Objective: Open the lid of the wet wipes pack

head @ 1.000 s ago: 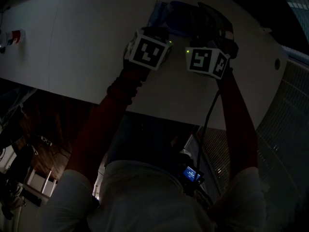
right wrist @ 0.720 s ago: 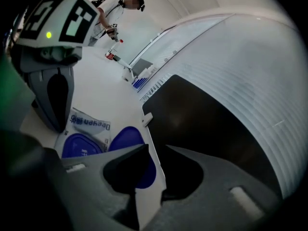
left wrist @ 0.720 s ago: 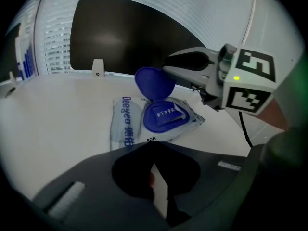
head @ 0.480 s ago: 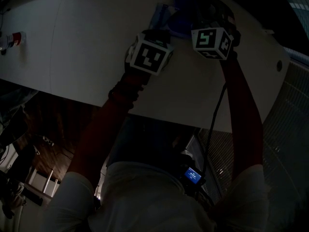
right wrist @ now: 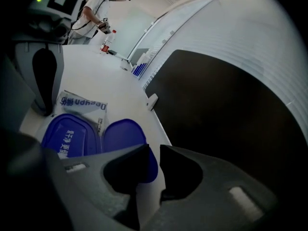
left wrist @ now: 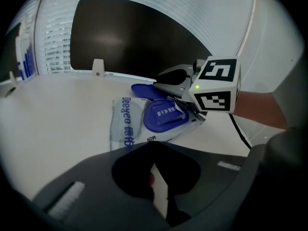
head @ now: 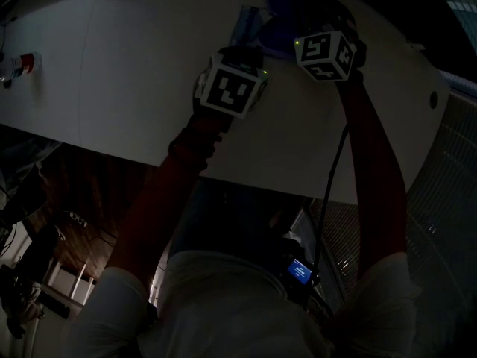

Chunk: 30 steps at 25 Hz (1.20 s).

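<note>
A wet wipes pack (left wrist: 126, 121) lies flat on the white table (left wrist: 53, 109), with a blue lid frame (left wrist: 165, 116) on top. Its blue lid flap (right wrist: 126, 137) is swung open toward the far side. My right gripper (right wrist: 153, 150) is shut on the flap's edge and reaches over the pack (left wrist: 173, 83). My left gripper (left wrist: 155, 150) is shut on the pack's near edge, which runs in under its jaws. The head view is dark: the pack (head: 250, 22) lies beyond the left gripper (head: 240, 52) and beside the right gripper (head: 313, 19).
A dark panel (left wrist: 134, 37) and white blinds stand just behind the table's far edge, with a small white bracket (left wrist: 98, 67) on it. A red-capped bottle (head: 19, 64) stands far left. A person (right wrist: 98, 8) and a bottle (right wrist: 105, 41) are at the far end.
My right gripper has moved away from me across the pack, and the blue lid flap has swung up and open with it. The left gripper has stayed put.
</note>
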Tool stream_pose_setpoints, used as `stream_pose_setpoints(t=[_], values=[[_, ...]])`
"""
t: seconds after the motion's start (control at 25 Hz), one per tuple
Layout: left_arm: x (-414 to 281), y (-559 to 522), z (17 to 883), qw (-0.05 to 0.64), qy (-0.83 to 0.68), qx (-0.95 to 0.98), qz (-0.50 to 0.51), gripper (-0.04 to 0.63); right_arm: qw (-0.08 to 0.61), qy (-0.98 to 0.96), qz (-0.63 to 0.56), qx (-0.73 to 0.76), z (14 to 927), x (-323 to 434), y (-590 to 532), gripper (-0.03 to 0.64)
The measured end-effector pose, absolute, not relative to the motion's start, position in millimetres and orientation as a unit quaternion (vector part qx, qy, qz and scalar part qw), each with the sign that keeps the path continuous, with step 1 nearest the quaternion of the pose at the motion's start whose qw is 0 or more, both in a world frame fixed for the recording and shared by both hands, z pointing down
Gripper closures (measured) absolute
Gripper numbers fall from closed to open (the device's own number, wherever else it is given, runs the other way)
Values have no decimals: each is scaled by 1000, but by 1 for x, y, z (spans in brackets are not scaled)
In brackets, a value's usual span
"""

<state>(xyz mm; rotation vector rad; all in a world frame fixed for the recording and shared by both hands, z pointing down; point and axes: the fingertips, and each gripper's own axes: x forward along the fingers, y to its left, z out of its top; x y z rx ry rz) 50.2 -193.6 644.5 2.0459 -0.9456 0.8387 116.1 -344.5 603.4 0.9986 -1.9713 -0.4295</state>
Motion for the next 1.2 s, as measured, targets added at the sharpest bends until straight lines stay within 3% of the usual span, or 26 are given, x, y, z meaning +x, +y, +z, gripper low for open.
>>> stream_pose_setpoints(t=[0.24,0.64,0.96,1.2], values=[[50,-194,645,360,-367,793,326,594,427,-793,-155,406,600,118,-346,549],[46,-188,637,366,-370,793,317,592,334,-814,-112,463,532,124,-303,549],[34,-185,580,323,-397,812,281,594,279,-837,-101,459,467,107,-238,549],[31,-175,514,286,-412,834,231,592,223,-851,-71,470,410,98,-197,585]])
